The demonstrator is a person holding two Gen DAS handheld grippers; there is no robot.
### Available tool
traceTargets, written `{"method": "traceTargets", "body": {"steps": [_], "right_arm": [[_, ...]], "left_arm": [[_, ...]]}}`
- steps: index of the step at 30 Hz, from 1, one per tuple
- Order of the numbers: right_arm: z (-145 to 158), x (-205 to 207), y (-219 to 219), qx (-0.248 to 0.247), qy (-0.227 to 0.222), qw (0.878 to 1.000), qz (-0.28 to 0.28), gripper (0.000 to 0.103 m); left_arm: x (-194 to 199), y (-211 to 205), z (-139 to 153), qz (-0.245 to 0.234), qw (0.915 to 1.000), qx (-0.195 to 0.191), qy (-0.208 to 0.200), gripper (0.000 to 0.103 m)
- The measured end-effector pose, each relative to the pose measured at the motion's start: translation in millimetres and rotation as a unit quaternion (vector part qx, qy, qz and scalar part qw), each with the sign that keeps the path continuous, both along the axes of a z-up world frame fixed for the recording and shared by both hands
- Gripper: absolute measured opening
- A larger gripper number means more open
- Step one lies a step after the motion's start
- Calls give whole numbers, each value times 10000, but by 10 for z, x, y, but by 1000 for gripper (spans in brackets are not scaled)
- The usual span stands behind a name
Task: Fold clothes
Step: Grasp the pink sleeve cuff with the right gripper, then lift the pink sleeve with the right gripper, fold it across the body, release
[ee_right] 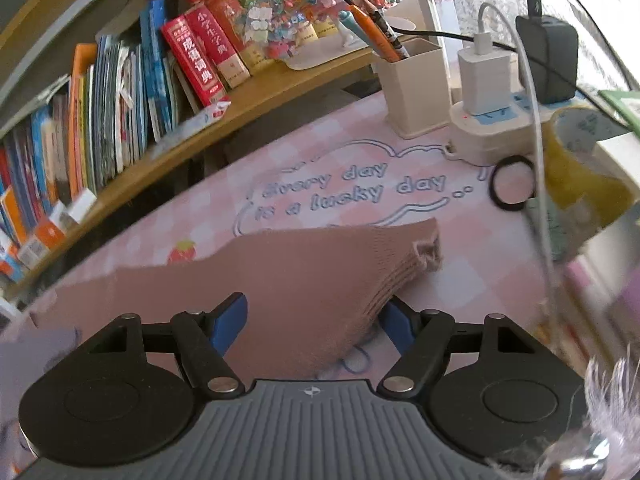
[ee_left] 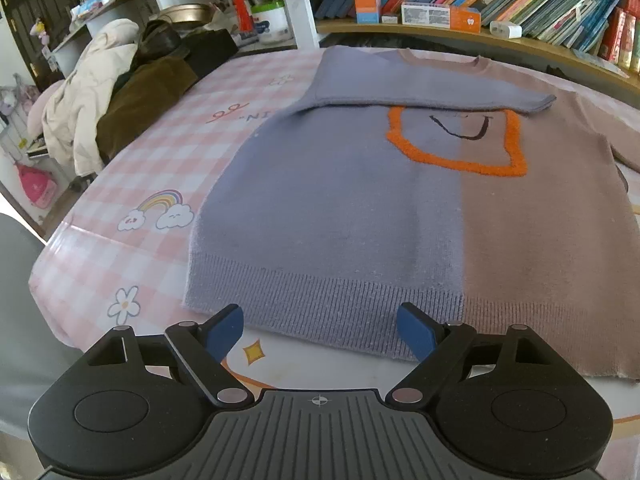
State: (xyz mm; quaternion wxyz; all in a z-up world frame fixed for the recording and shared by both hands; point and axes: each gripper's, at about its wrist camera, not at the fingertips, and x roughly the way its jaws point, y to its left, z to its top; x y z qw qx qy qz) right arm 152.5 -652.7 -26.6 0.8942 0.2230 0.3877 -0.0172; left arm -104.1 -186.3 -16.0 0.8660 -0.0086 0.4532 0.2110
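Matt ribbed-knit sweater (ee_left: 360,208) on smooth, perhaps vinyl, glossy checked table cover (ee_left: 132,168)

Half lilac, half tan sweater (ee_left: 360,208) with orange-outlined face, pink-and-white checked tablecloth (ee_left: 168,160), blue gripper fingers (ee_left: 224,334)

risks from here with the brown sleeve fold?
1. Right tongs straddle the brown sleeve off-centre, near its edge; a thin pinch may slip.
2. Swinging that sleeve over could sweep the hair tie or snag the white cable nearby.
3. Left tongs stand open, not pinning the hem, so the sweater may drag.
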Motion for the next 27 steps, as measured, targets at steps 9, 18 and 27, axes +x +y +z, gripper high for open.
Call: {"method": "traceTargets", "body": {"steps": [9, 18, 27], "right_arm": [[52, 33, -69, -226, 322, 9990, -235, 6], [675, -57, 179, -19, -585, 9981, 197, 5], [1358, -14, 1122, 238, -1412, 9848, 980, 5]], "left_arm": [[5, 41, 8, 49, 9999, -27, -105, 86], [22, 119, 53, -110, 9994, -46, -325, 86], [-50, 397, 117, -358, 9975, -133, -596, 86]]}}
